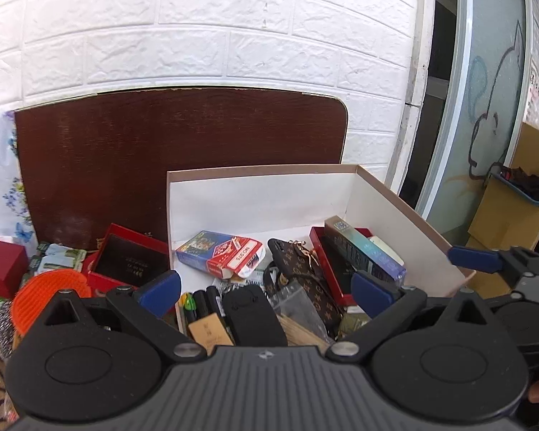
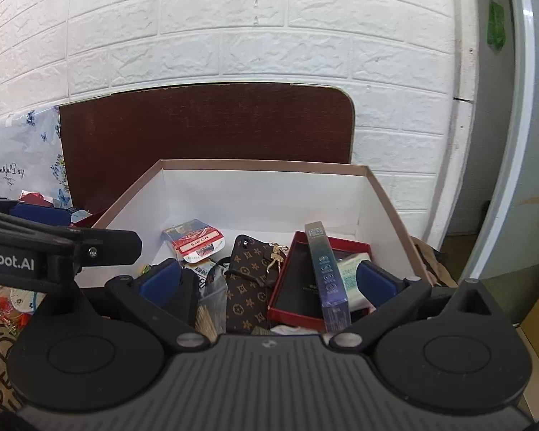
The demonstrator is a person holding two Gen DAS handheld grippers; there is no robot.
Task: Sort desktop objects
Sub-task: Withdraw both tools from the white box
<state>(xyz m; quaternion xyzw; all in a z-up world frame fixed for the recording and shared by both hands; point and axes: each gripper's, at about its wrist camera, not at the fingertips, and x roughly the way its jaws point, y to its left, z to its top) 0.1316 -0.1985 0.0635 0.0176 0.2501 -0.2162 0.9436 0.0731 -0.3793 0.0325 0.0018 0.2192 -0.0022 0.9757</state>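
Hovering with jaws spread wide and empty, the left gripper point(image 1: 266, 289) and right gripper point(image 2: 267, 280) face the white box point(image 2: 262, 194) of sorted items, where the tall carton point(image 2: 327, 276) leaning ahead could topple if nudged.

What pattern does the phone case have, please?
Brown with tan monogram motifs; phone case shows best in the right wrist view.

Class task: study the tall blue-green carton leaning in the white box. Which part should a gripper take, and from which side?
Grip the blue-green carton near its raised upper end, jaws across its narrow width, coming from above. It lies tilted on the red tray, so that end stands clear of the clutter, likely easiest to reach.
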